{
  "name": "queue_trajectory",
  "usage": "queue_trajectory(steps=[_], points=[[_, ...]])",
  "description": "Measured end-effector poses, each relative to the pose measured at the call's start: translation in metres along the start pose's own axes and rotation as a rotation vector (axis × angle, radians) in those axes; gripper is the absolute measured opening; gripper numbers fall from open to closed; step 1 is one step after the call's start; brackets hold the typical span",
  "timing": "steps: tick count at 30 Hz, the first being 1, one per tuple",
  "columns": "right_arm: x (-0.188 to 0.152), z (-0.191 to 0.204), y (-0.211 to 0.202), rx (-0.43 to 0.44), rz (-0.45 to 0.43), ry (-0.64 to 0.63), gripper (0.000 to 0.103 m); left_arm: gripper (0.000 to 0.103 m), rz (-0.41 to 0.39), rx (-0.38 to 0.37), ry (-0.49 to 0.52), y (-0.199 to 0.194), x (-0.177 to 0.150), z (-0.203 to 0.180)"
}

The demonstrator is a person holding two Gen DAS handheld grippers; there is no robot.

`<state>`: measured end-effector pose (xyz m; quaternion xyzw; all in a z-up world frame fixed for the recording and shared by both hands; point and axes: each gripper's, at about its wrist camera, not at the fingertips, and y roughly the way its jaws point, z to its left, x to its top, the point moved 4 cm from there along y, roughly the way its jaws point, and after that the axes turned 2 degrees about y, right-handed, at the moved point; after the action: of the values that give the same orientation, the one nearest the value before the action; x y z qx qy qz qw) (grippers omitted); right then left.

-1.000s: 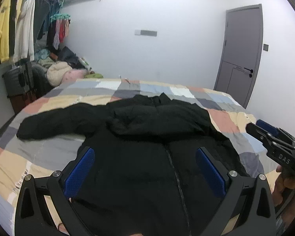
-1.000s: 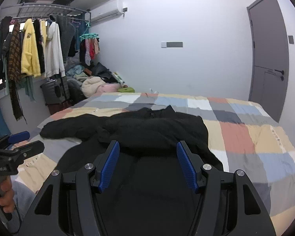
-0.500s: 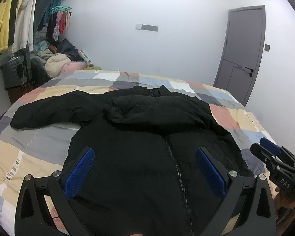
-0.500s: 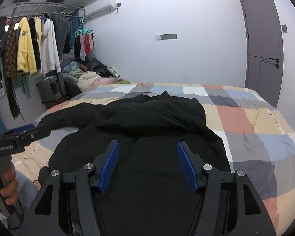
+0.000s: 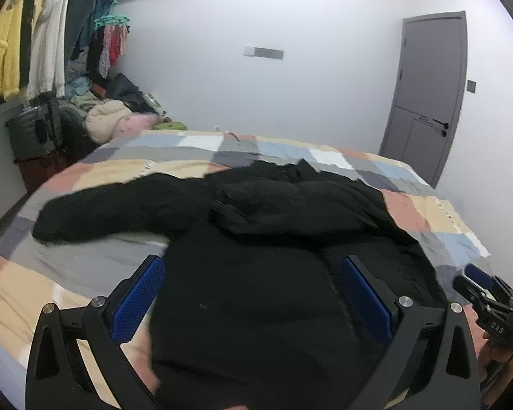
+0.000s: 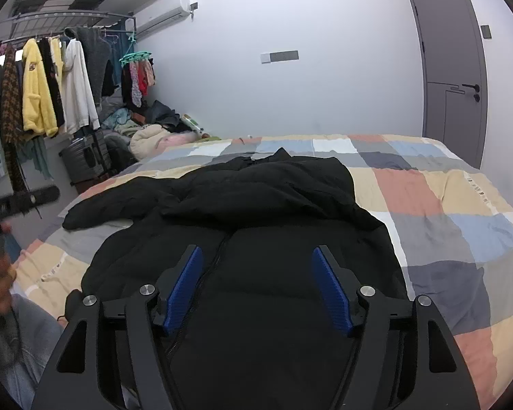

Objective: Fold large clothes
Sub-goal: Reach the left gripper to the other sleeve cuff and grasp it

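Note:
A large black zip-front jacket (image 5: 256,273) lies on the checked bedspread (image 5: 119,167), hem toward me. Its right sleeve is folded across the chest (image 6: 256,191); its left sleeve (image 5: 113,208) stretches out to the left. My left gripper (image 5: 253,273) is open and empty, above the jacket's lower left half. My right gripper (image 6: 258,266) is open and empty, above the jacket's lower middle by the zip (image 6: 219,249). The right gripper also shows at the right edge of the left wrist view (image 5: 482,294); the left one shows blurred at the left edge of the right wrist view (image 6: 20,201).
A clothes rack (image 6: 51,85) with hanging garments, a dark suitcase (image 6: 85,157) and a heap of clothes (image 6: 154,133) stand left of the bed. A grey door (image 6: 455,75) is at the right. The bedspread (image 6: 444,222) is bare right of the jacket.
Both grippers have shifted over the jacket's lower half, the left one swinging leftward. Both stayed open and empty. The jacket has not moved.

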<state>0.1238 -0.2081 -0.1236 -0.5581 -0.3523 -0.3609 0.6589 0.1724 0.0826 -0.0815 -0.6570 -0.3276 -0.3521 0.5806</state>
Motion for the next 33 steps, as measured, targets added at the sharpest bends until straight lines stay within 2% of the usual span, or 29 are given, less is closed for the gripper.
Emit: queue_trajectory(steps=[5,10,17,20,25,33], points=[[-0.001,0.0,0.001,-0.004,-0.003,0.0,0.072,0.103,-0.006,0.063,-0.019,0.003,0.029,0.062],[-0.002,0.0,0.004,-0.015,0.0,0.008,0.075,0.103,-0.002,0.108,-0.085,0.013,0.055,0.134],[-0.002,0.002,0.011,-0.037,-0.001,0.012,0.079,0.103,0.038,0.155,-0.195,0.048,0.067,0.238],[-0.005,0.003,0.014,-0.051,0.002,0.012,0.081,0.103,0.06,0.176,-0.255,0.064,0.06,0.278],[-0.007,0.005,0.023,-0.074,0.009,0.016,0.087,0.102,0.093,0.199,-0.438,0.093,0.035,0.357],[-0.008,0.006,0.043,-0.113,0.04,0.031,0.092,0.102,0.085,0.209,-0.745,0.127,-0.017,0.464]])
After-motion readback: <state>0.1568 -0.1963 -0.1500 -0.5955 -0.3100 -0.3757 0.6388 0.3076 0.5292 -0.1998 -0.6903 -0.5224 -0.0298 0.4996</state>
